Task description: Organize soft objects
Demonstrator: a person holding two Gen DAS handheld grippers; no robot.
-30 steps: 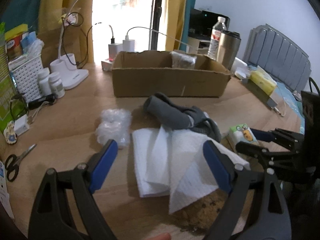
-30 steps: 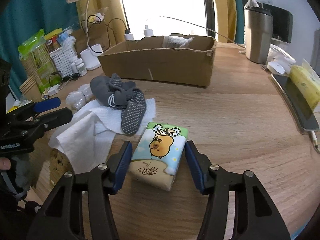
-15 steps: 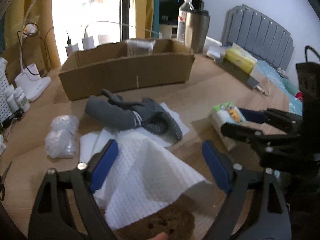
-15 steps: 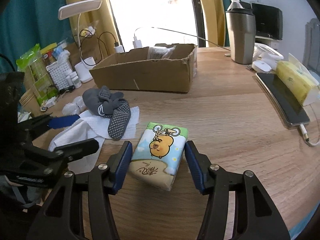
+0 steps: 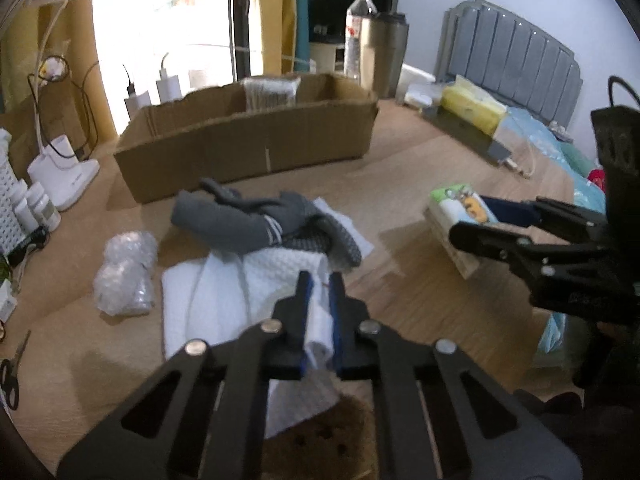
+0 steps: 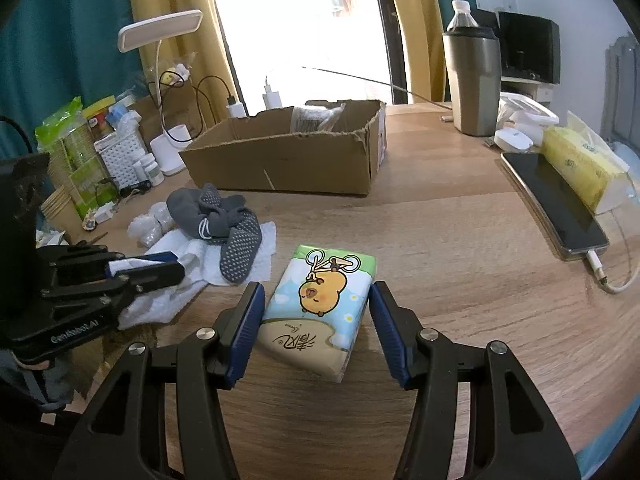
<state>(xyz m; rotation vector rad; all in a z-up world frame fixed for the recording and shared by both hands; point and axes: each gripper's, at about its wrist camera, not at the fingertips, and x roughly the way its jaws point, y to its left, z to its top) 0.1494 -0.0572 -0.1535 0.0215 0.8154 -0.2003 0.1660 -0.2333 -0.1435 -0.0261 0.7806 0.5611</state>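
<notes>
**Pinching the white towel, tissue pack bracketed**

Gathering soft items on the wooden table [image 6: 460, 248] for the cardboard box [image 6: 288, 160], which sits open at the far side, well apart from both hands; I judge it the destination, since one clear-wrapped item already stands inside it. The grey socks [image 5: 256, 220] lie partly on top of the white paper towel [image 5: 224, 288], so lifting the towel may drag them along. A bubble-wrap bundle [image 5: 124, 276] lies just beside the towel, untouched.

Left gripper [image 5: 320, 292]: jaws have just been closing and now stand nearly together, a fold of the white towel bunched between the blue pads. I read this as a firm pinch on the cloth near its edge, well short of the socks.

Right gripper [image 6: 316, 320]: jaws at a middling width, the cartoon tissue pack [image 6: 320, 300] lying between them. The left pad looks touching or just beside the pack's side; a slim gap shows at the right pad. I cannot tell whether it is squeezing.

Next, in my judgement: raise the towel slowly and watch the socks.
</notes>
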